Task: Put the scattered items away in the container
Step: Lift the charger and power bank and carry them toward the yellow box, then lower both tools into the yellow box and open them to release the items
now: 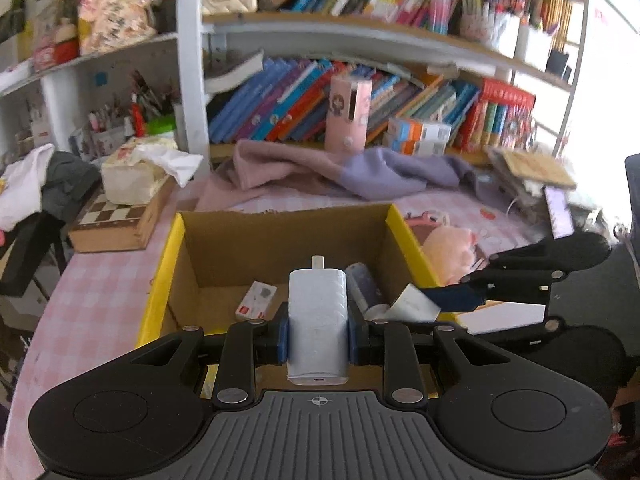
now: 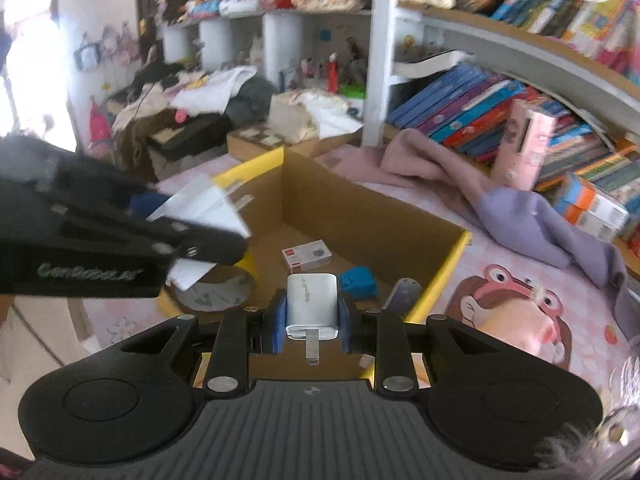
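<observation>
**Cardboard box [image 1: 280,240]: both loads carried over the opening**

Cardboard box walls are seen under both tools. A pale blue charger [image 1: 317,320] is clamped between the pads of the left gripper [image 1: 317,332], above the box interior. A white plug adapter [image 2: 313,306] is clamped in the right gripper [image 2: 313,316], over the near rim. Deeper in the box lie a small red-and-white carton [image 2: 307,258] and a blue lump [image 2: 359,282], possibly putty. The transport step is judged nearly complete. Next, each load is to be lowered and released clear of the rim.
</observation>
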`<state>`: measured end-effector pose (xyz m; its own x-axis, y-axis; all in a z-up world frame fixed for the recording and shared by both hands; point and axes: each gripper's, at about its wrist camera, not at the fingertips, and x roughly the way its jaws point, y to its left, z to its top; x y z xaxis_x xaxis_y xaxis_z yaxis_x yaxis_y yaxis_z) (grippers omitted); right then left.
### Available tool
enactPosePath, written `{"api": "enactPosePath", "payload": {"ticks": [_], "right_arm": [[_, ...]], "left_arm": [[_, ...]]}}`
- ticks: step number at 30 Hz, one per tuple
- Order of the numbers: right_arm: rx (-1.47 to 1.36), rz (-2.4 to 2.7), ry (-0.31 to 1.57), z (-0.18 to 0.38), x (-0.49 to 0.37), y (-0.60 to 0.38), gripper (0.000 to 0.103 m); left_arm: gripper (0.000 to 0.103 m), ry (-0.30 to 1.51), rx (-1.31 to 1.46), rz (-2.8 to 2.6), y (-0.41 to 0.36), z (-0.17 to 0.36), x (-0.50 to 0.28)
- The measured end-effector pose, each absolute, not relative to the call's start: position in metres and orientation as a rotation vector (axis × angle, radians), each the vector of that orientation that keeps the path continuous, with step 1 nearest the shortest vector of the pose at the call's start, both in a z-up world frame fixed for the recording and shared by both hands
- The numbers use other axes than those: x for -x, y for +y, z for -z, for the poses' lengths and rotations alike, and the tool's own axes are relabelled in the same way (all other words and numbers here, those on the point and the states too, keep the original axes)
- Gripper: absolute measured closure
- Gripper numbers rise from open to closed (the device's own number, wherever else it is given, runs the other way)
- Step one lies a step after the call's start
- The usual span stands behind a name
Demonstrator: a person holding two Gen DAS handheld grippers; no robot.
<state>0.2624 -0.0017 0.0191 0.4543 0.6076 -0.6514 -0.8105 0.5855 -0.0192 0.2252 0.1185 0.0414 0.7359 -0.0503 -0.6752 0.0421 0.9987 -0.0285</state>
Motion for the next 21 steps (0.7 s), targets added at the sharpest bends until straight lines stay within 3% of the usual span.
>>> {"api": "enactPosePath", "payload": {"ticks": [12, 21], "right_arm": [[0.614, -1.025, 0.745, 0.026, -0.305, 0.047, 0.079], [0.656, -1.057, 0.775, 0.036, -0.308, 0.054, 0.078]], "left_arm": [[0.078, 1.045, -0.035, 0.111, 0.123, 0.017, -0.324], [0.078, 1.109, -0.070, 0.107, 0.118, 0.029, -0.338]]}}
